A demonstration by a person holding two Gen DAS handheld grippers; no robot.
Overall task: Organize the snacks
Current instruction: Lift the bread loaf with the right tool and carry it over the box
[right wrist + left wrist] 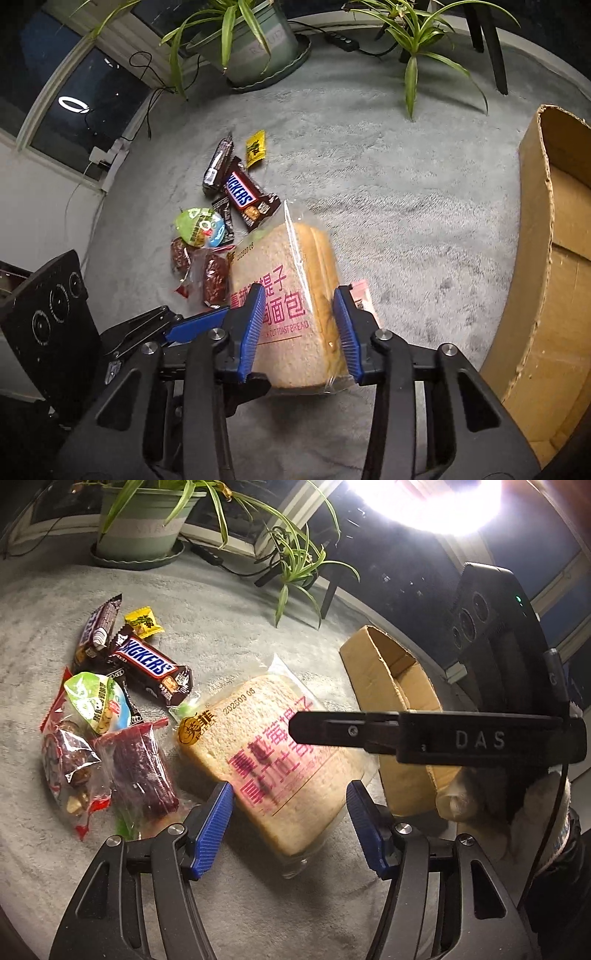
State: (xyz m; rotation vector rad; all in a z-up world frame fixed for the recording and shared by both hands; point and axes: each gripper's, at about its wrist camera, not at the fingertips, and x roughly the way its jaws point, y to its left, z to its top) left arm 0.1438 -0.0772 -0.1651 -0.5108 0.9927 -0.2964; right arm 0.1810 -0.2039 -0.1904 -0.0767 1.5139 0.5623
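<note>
Right gripper (301, 328) straddles the near end of the bagged toast bread (280, 295), blue pads at its sides; whether they press yet, I cannot tell. The bread lies on the grey carpet (388, 206), just right of the candy pile and left of the cardboard box (546, 258). Left gripper (290, 827) hovers open beside the bread. Best squeeze gently, lift level, clear the box wall.

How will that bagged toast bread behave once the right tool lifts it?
The bagged bread probably squashes: soft slices sit between the right tool pads. The clear wrapper looks glossy, so likely slippery. Its loose, crinkled end may flop.
</note>
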